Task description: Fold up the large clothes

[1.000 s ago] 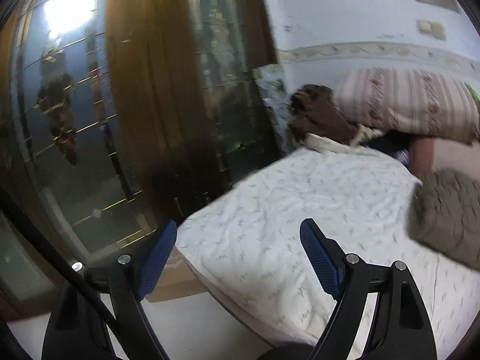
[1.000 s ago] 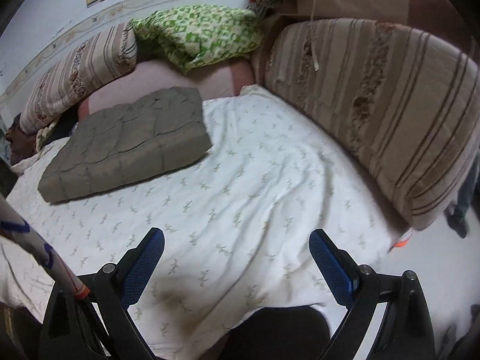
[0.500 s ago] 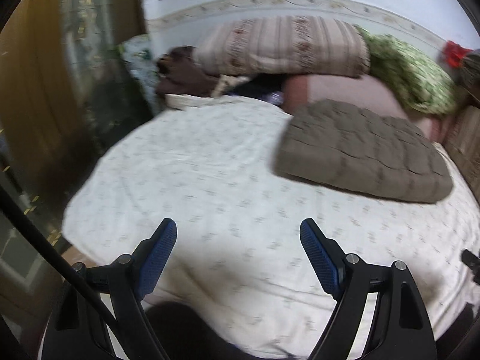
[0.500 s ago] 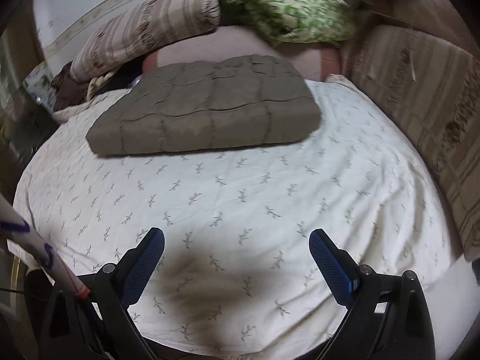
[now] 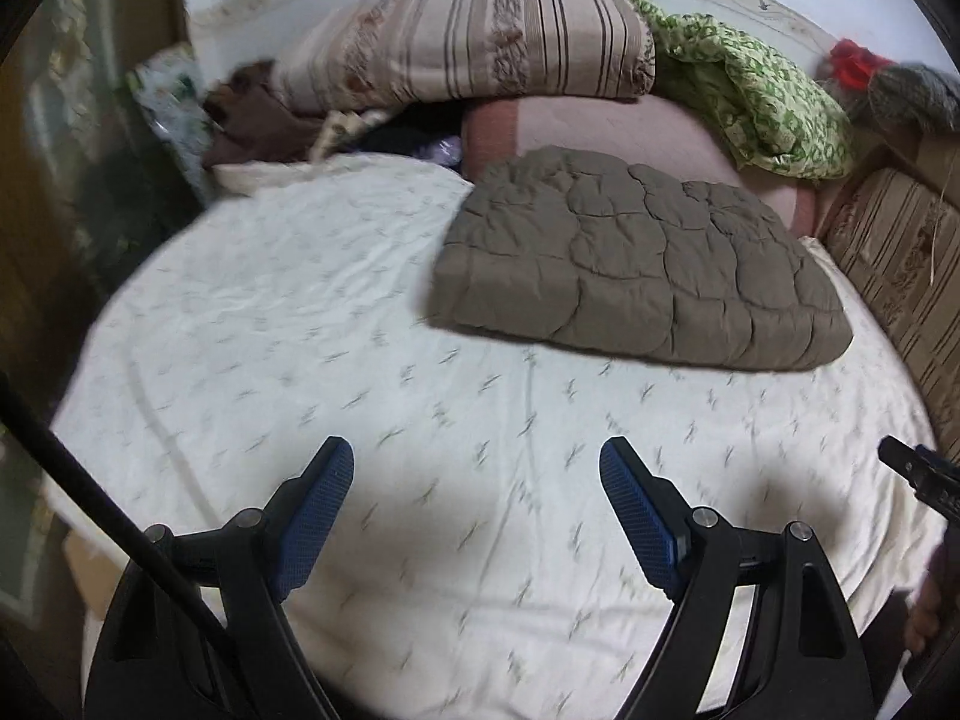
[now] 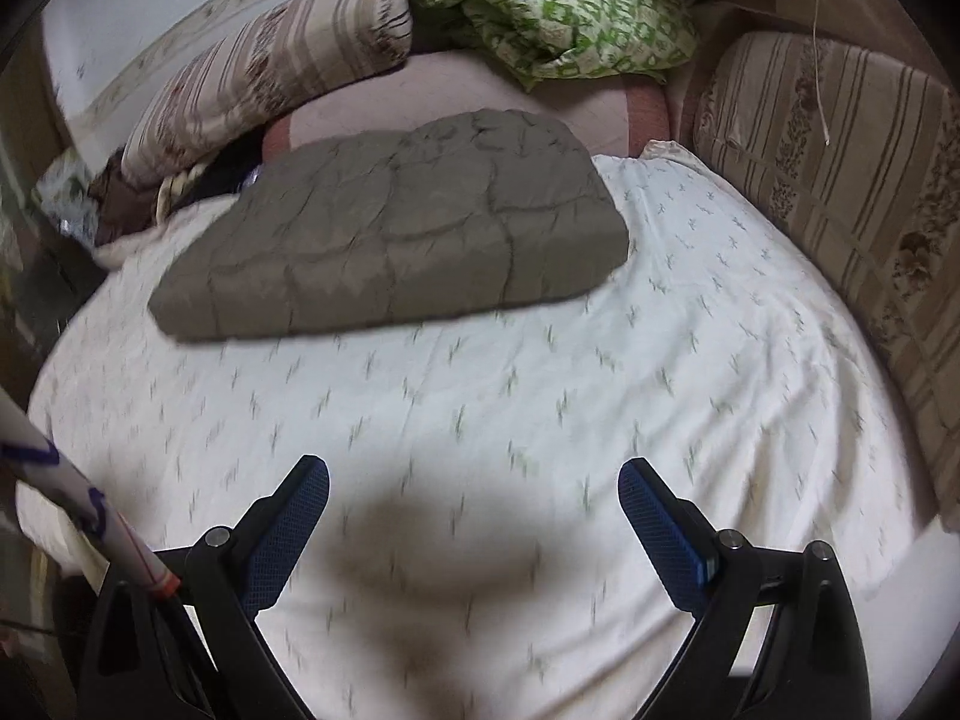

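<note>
1. The left gripper (image 5: pixel 477 504) hangs over the near part of the bed with its blue-padded fingers (image 5: pixel 315 516) spread wide and nothing between them.
2. The right gripper (image 6: pixel 474 516) is also wide apart and empty, above the near edge of the same bed, over a dark shadow on the cloth.
3. In the left wrist view, the black tip of the right gripper (image 5: pixel 918 474) shows at the right border.
4. The white sheet (image 5: pixel 270 324) with small grey sprigs covers the bed; it is lightly creased.
5. The grey-brown quilted jacket (image 5: pixel 636 264) lies folded into a thick pad on the far half of the sheet, well apart from both grippers. In the right wrist view the same jacket (image 6: pixel 396 228) sits centre-left, its far edge touching the pink cushion behind it.
6. The pink cushion (image 5: pixel 600 126) lies behind the jacket at the head of the bed.
7. A striped bolster (image 5: pixel 480 48) rests on the pink cushion, against the wall.
8. A green-and-white patterned cloth (image 5: pixel 762 90) is bunched just beside the bolster, on the right.
9. A brown garment (image 5: pixel 252 120) is heaped at the far left corner, below the bolster's end.
10. A striped beige cushion (image 6: pixel 840 180) stands along the right side of the bed, touching the sheet's edge.
</note>
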A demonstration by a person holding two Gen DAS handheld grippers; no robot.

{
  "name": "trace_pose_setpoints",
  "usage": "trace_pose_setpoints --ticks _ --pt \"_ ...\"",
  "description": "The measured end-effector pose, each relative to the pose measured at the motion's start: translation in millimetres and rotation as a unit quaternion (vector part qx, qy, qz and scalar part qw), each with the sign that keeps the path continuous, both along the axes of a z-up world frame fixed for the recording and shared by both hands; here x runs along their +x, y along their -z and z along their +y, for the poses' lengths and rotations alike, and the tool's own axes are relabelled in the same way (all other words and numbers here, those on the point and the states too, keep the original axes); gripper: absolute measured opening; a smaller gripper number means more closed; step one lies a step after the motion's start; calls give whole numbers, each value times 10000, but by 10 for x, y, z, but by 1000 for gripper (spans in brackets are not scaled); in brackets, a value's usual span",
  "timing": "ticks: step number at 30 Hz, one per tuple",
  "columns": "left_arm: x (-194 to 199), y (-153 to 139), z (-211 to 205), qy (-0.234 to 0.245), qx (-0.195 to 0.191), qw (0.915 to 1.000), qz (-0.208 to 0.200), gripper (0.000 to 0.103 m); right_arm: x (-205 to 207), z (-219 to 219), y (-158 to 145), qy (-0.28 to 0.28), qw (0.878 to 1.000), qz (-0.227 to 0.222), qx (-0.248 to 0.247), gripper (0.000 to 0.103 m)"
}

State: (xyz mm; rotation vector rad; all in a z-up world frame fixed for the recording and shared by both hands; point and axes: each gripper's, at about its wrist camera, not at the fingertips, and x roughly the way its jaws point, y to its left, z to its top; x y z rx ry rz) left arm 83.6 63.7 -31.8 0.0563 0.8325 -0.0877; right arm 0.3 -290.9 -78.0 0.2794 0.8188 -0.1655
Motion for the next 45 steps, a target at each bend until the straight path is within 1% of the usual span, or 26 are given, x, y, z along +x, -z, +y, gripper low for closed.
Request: trace_pose_setpoints --ticks 2,3,5,7,9,11,15,17,18,20,21,22,23,25,26,27,28,29,32,35,37,38,39,42,43,45 --pt "372 71 60 23 -267 9996 119 83 250 -232 27 100 9997 -18 244 100" --pt "649 149 116 12 -411 9989 234 83 365 -345 51 180 9991 -15 388 100" --pt "1011 285 197 -82 -614 9971 452 83 628 -616 123 390 9957 -37 840 100" --pt "1448 464 316 -171 -961 9932 640 83 886 -878 236 639 9890 -30 1331 100" --pt "1748 576 387 -273 -1196 9903 658 83 1064 -1048 340 772 9821 -16 1717 100" --pt "2032 692 400 -214 -1425 9867 754 83 1263 -1232 472 915 9723 -51 2152 100" --pt "2524 934 365 0 -1846 9777 1003 83 1600 -1494 715 1215 9558 -32 2676 102" --pt "2676 1020 346 96 -2084 9729 997 87 1743 -1576 836 1264 9464 -63 2973 103" --pt "2739 1060 319 149 -2167 9710 999 91 1806 -1590 882 1246 9420 -100 3114 103" --pt "2834 1149 259 231 -2330 9657 1124 95 1921 -1575 935 1206 9399 -73 3193 103" --pt "2882 1231 198 270 -2536 9579 1318 95 1977 -1558 954 1204 9403 -62 3184 103" --pt "2918 1275 162 212 -2567 9550 1469 95 2024 -1546 969 1200 9401 -52 3191 103" --pt "2914 1263 132 164 -2484 9571 1486 93 2054 -1553 983 1186 9398 -19 3206 103" --pt "2875 1171 122 143 -2493 9570 1475 63 2091 -1586 981 1182 9357 23 3324 88" --pt "2844 1102 126 151 -2498 9571 1461 58 2093 -1596 943 1150 9328 15 3416 75" --pt "2799 1012 125 208 -2474 9583 1418 48 2082 -1595 868 1069 9335 -16 3422 63" --pt "2722 901 125 293 -2445 9597 1351 44 2050 -1580 772 961 9367 -75 3365 59" --pt "2623 799 122 356 -2388 9619 1281 44 2015 -1559 693 883 9384 -129 3337 53" --pt "2373 692 140 441 -2266 9652 1226 44 1770 -1529 462 727 9390 -321 3346 52" --pt "2278 861 175 299 -2136 9667 1375 54 1561 -1491 502 663 9410 -284 3308 53" --pt "2283 1016 205 172 -2086 9662 1508 64 1528 -1438 628 655 9467 -154 3149 65" --pt "2286 1024 215 138 -2143 9650 1507 64 1522 -1429 716 765 9477 -48 3100 77" --pt "2258 971 238 76 -2230 9639 1454 64 1500 -1438 780 910 9452 -2 3135 82" --pt "2095 731 306 68 -2322 9653 1191 64 1369 -1468 741 1142 9406 -86 3195 83" --pt "2024 651 349 19 -2308 9670 1081 64 1289 -1468 673 1157 9420 -142 3149 83" --pt "1851 492 429 -126 -2099 9745 787 64 1170 -1469 592 1209 9465 -176 2986 84"
